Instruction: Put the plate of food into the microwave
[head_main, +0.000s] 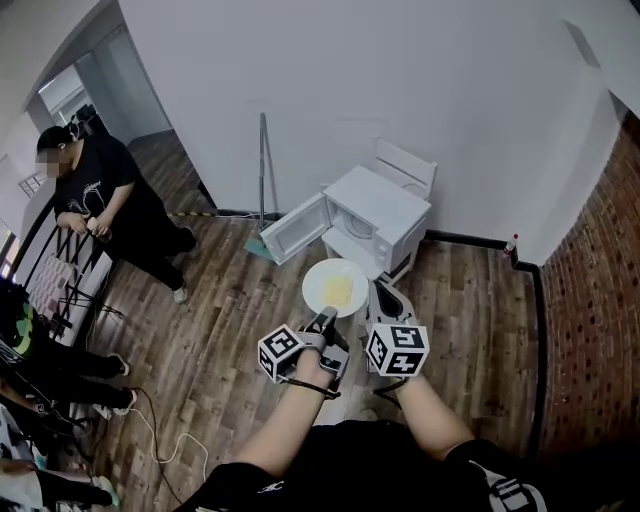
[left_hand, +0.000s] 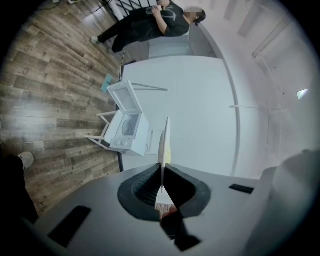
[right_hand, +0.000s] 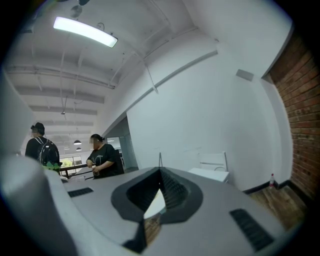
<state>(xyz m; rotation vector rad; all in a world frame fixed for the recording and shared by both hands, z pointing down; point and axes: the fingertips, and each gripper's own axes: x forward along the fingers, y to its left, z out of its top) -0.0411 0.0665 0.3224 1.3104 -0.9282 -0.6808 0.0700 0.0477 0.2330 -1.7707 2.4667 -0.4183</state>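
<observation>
While the plate is on its way to the oven, the job in hand is a level carry.

L side: left tongs (head_main: 325, 320) (left_hand: 161, 185) are clamped on the near-left rim of the round white plate (head_main: 318, 272) (left_hand: 164, 140) w/ yellow food (head_main: 338, 291) on it. The left gripper view shows the rim edge-on, pinched between the pads and sticking out ahead of the tips. So the plate hangs just ahead of both tongs, roughly between them, clear of the floor.

R side: right tongs (head_main: 383, 298) (right_hand: 160, 172) sit just beside the plate's right rim. Their tips look drawn together. A pale wedge shows behind them, and I can't tell if that's rim, so can't say they bear weight.

Well ahead of both tips stands the white box microwave (head_main: 375, 205) (left_hand: 127, 127), its door (head_main: 295, 228) swung open to the left.

To do it well, IMO:
- Hold the L pinch firm w/o rolling the wrist, b/c a thin rim grip lets the far edge droop and the food slide.
- Move both tongs as a pair.
- Line up square w/ the opening, clear of the door.
- Go in far edge first, and set down before letting go.
</observation>
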